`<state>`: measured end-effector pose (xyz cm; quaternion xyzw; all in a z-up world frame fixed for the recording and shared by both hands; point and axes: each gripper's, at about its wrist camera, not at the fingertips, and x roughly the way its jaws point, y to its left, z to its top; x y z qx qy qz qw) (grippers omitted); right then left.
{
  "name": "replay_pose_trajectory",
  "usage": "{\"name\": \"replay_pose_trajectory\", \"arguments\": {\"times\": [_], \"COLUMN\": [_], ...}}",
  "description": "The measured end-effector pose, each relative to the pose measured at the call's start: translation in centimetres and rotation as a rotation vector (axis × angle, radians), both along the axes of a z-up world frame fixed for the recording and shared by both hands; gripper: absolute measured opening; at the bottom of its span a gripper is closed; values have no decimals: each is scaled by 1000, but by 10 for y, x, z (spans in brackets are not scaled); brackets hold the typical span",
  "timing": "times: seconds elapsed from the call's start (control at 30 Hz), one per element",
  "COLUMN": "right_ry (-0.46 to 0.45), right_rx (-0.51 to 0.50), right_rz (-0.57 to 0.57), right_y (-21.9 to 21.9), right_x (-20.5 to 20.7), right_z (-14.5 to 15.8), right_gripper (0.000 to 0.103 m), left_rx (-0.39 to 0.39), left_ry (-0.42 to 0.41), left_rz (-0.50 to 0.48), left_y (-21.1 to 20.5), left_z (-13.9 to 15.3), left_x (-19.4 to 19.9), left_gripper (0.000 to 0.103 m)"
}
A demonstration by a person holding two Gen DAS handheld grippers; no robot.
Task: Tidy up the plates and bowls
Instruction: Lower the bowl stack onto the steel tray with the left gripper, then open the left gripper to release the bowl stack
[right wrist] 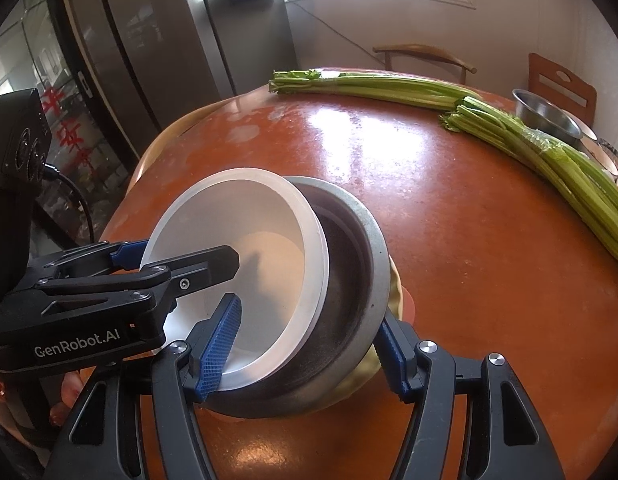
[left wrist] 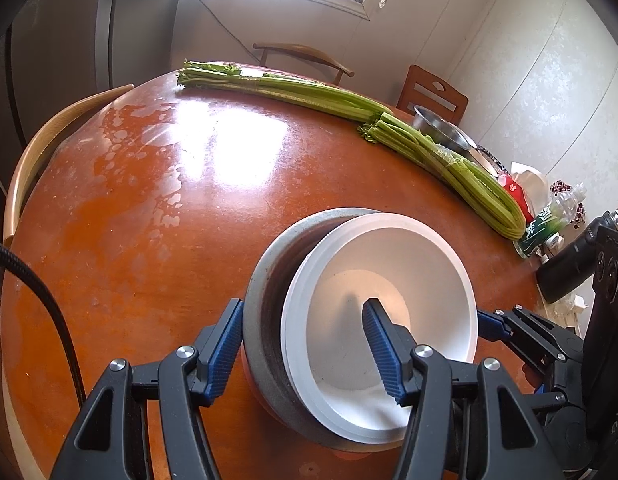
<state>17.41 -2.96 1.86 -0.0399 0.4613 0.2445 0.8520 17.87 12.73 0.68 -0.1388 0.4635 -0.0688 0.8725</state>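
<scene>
A white bowl (left wrist: pixel 393 276) leans tilted inside a grey bowl (left wrist: pixel 265 276) with a dark inside, near the front of the round brown table (left wrist: pixel 149 200). My left gripper (left wrist: pixel 305 344) is open and straddles the near rims: its left finger is outside the grey bowl, its right finger inside the white bowl. My right gripper (right wrist: pixel 309 348) is also open around both bowls (right wrist: pixel 237 220), left finger inside the white bowl, right finger outside the grey bowl (right wrist: pixel 365 256). A yellowish dish (right wrist: pixel 369 364) lies under the grey bowl.
Two long celery bunches (left wrist: pixel 293 88) (right wrist: pixel 557 160) lie across the far side of the table. A steel bowl (left wrist: pixel 441 128) stands at the far right, with a plastic bottle (left wrist: pixel 557 216) and a dark bottle (left wrist: pixel 577 256) nearby. Chairs ring the table.
</scene>
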Motion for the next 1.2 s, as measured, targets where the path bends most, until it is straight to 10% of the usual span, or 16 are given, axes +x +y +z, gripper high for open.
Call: {"name": "replay_pose_trajectory", "arguments": {"times": [1.2], "right_ry": [-136], "right_rx": [-160], "right_rz": [-56], "right_y": [-2], "right_x": [-12], "right_z": [8], "right_gripper": [67], "left_rx": [35], "left_ry": [-19], "left_rz": [40], "left_y": [2], "left_z": [5], "left_x": [-14], "left_gripper": [61]}}
